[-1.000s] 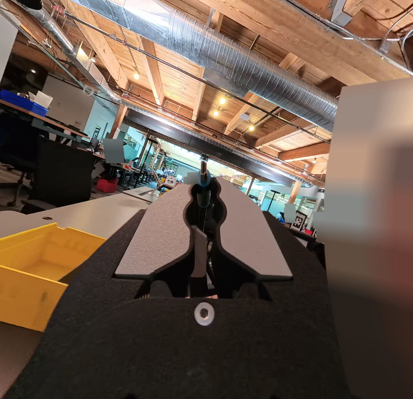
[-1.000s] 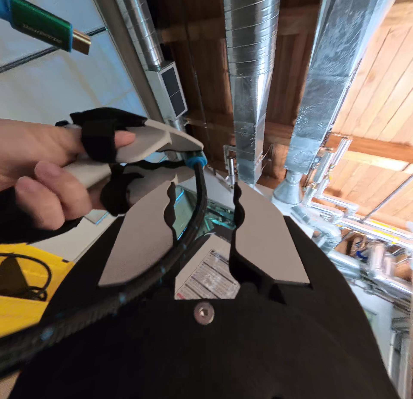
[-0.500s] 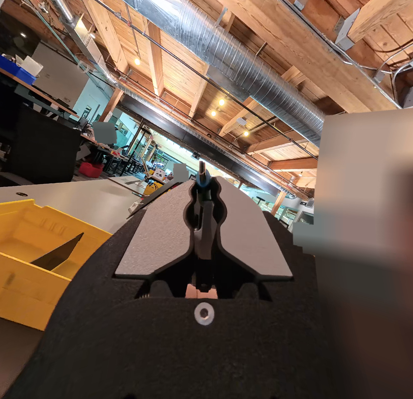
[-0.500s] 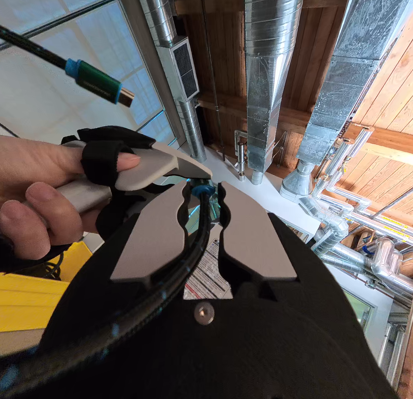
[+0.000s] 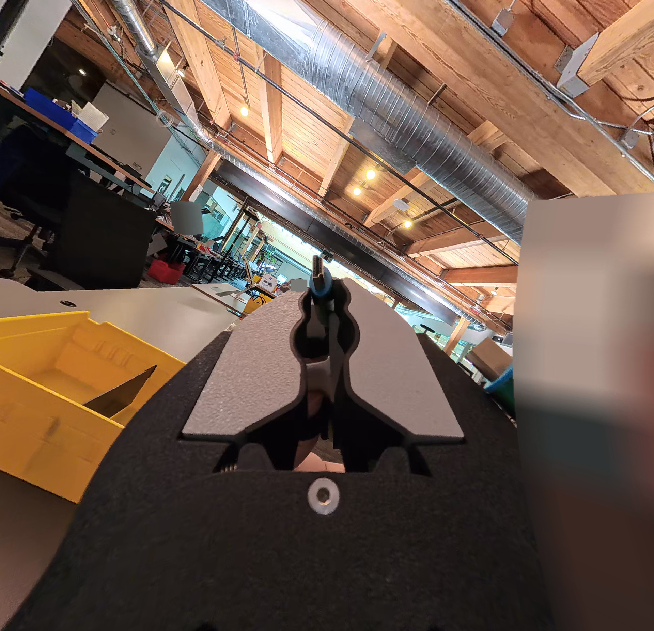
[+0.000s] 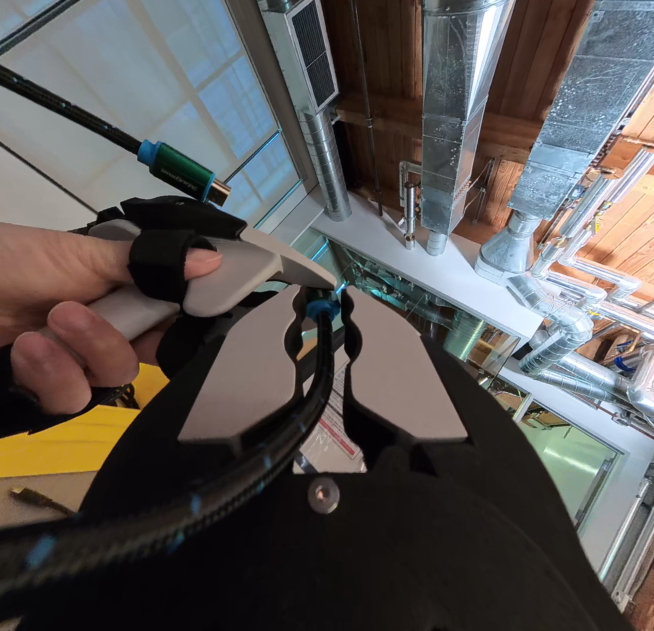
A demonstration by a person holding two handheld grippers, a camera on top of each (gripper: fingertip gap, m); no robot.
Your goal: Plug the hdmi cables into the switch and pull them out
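My left gripper is shut on a green HDMI plug. The plug's blue ring and metal tip stick out past the fingertips and point up toward the ceiling. In the right wrist view a hand holds this left gripper. My right gripper is shut around the blue collar just behind the same plug. The black braided cable runs back between its fingers and off to the lower left. A second green HDMI plug hangs loose in the air at upper left. No switch is in view.
A yellow bin stands on the grey table to the left and shows in the right wrist view. A small dark connector lies on the table. Both views tilt up at wooden beams and metal ducts. Left and right tips are no more than a few centimetres apart. The small dark connector is about 35 cm from my right fingertips.
The right gripper's fingers have closed in around the cable collar. The loose green plug has swung right and down into view. Both views have tilted slightly.
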